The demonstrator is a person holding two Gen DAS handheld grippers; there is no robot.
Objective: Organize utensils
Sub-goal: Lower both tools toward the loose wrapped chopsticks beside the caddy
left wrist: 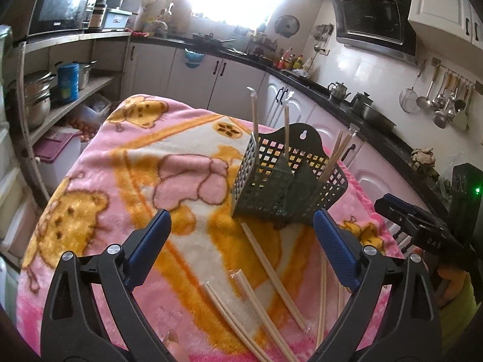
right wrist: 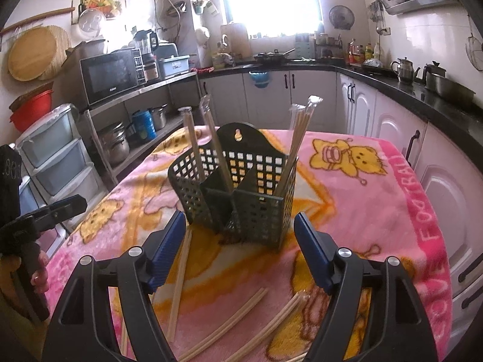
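left tongs [left wrist: 241, 229]: spread wide, nothing between them, above the blanket near the basket's front
right tongs [right wrist: 240, 229]: spread wide, nothing gripped, facing the basket
basket [right wrist: 238, 193]: dark perforated holder with dividers, upright on the blanket
wrapped chopsticks [right wrist: 297, 138]: several pairs standing tilted in the basket compartments
loose chopsticks [left wrist: 271, 274]: several pairs lying flat on the blanket in front of the basket
blanket [right wrist: 362, 199]: pink cartoon print, covers the table
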